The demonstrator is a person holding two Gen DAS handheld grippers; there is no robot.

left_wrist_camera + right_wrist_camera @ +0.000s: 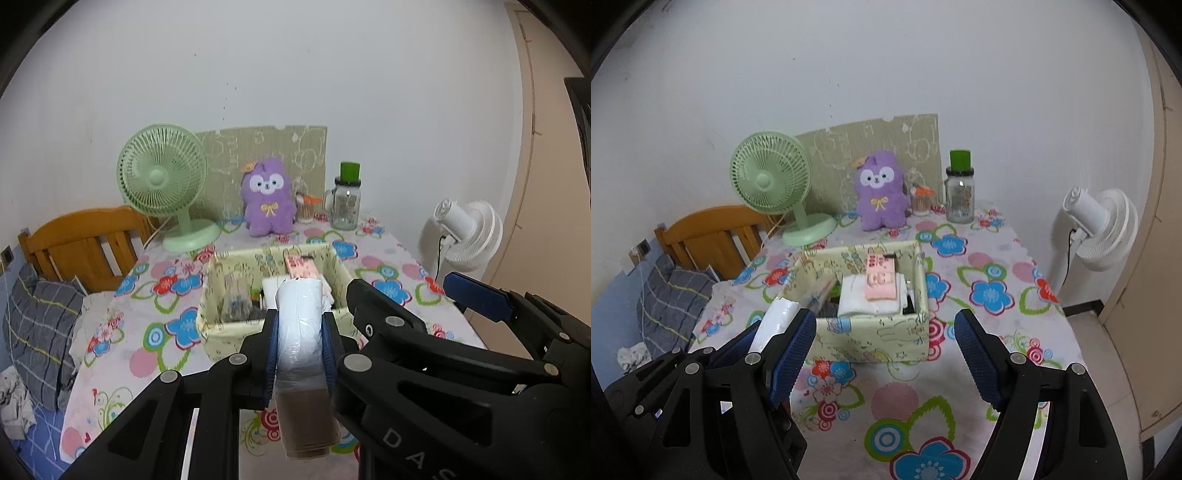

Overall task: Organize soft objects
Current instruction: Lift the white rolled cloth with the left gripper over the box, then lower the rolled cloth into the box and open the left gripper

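Between your left gripper's jaws sits a roll of thin white plastic bags, clamped across its width, pads on both flanks. Long axis runs fwd along the fingers, far end aimed at the fabric storage box; near end shows a brown cardboard core sticking back toward the cam.

Box lies straight ahead of and below the roll on the floral worktop. From the left wrist view the roll's tip overlaps the box's near rim, so it looks lined up w/ the opening, but can't tell actual height gap from this angle. Right wrist view shows the roll off the box's near-left corner, not yet over the opening.

Box contents: folded white cloth w/ a pink folded item on top, taking the mid/right part. Left compartment has dark clutter, hard to ID. Free room looks tight; my read is the roll goes in lengthwise along the left side.

Right gripper: jaws wide, nothing in them, hanging just beside the left one, box front between its fingers in its own view.

Left hand is the carrying one, so it owns the drop. Purple plush, green desk fan and glass jar at the back are well clear.

Risk: slick film, roll could slip or unspool on release.
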